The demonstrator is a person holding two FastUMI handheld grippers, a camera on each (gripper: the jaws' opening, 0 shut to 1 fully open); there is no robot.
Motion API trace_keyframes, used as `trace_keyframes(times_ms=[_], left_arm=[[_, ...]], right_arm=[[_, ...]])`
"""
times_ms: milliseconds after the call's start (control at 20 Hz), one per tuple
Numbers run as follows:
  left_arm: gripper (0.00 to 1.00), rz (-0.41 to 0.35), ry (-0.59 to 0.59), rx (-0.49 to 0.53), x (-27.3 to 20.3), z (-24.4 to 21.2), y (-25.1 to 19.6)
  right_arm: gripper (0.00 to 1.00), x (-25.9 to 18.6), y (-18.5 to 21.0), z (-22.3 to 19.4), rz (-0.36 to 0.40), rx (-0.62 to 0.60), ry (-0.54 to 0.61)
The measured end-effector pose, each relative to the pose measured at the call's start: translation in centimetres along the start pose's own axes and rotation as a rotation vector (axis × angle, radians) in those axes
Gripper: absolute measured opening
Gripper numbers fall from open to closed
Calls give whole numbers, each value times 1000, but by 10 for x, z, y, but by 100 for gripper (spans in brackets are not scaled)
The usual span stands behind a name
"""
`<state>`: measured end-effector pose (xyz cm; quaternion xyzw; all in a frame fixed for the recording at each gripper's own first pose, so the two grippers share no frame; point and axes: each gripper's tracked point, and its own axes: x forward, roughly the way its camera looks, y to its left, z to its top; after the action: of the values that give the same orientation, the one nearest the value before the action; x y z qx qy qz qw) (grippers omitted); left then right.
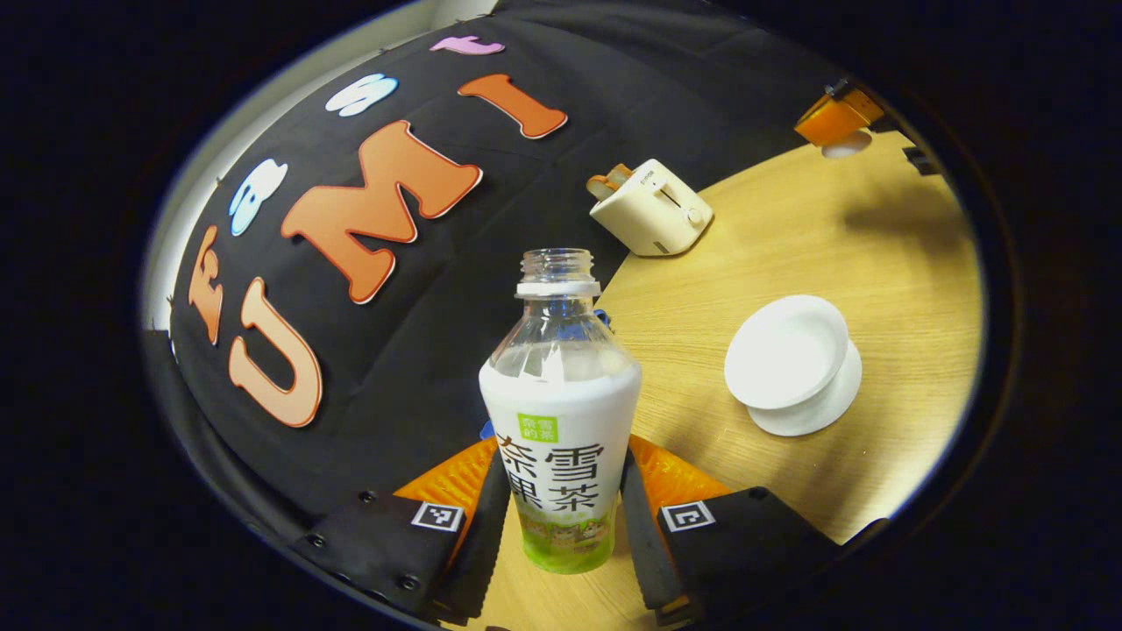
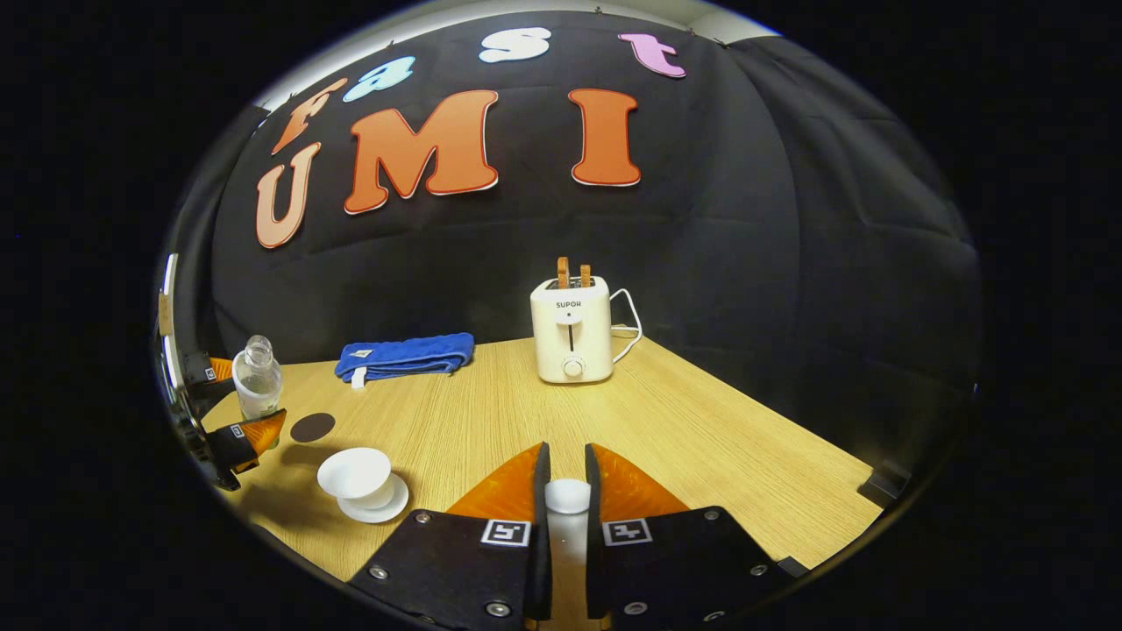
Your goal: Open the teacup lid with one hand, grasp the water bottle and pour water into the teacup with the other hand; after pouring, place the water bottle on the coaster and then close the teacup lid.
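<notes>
Pouring is coming up: your left gripper (image 1: 561,517) is pinching the uncapped bottle (image 1: 561,412) between its fingers, clear of the counter (image 1: 877,254), your right gripper (image 2: 567,517) is pinching the lid (image 2: 567,496), so next you are tilting the bottle over the open cup (image 2: 355,478).

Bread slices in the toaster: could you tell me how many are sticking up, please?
2. Both bread slices stand side by side in the top slots of the toaster at the table's far edge; nothing suggests another, though the slots' insides are hidden.
</notes>
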<state>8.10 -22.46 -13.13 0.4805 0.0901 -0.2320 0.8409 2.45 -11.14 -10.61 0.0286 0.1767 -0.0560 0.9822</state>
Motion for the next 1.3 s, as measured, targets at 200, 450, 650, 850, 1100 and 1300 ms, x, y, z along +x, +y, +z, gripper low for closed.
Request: trace_keyframes(times_ms=[200, 450, 650, 850, 1100, 1300], left_arm=[[67, 1, 17, 146, 3, -5, -4], [66, -17, -10, 320, 4, 4, -7], [67, -25, -24, 414, 7, 9, -8], [67, -41, -46, 512, 10, 18, -9], [67, -64, -35, 602, 13, 16, -7], [67, -64, -22, 694, 14, 13, -3]], right_arm=[[15, -1, 1, 0, 4, -3, 2], [15, -1, 0, -3, 0, 3, 7], [15, -1, -1, -4, -1, 6, 10], [15, -2, -3, -4, -1, 9, 12], [16, -3, -7, -5, -4, 15, 14], [15, -2, -8, -7, -5, 21, 17]])
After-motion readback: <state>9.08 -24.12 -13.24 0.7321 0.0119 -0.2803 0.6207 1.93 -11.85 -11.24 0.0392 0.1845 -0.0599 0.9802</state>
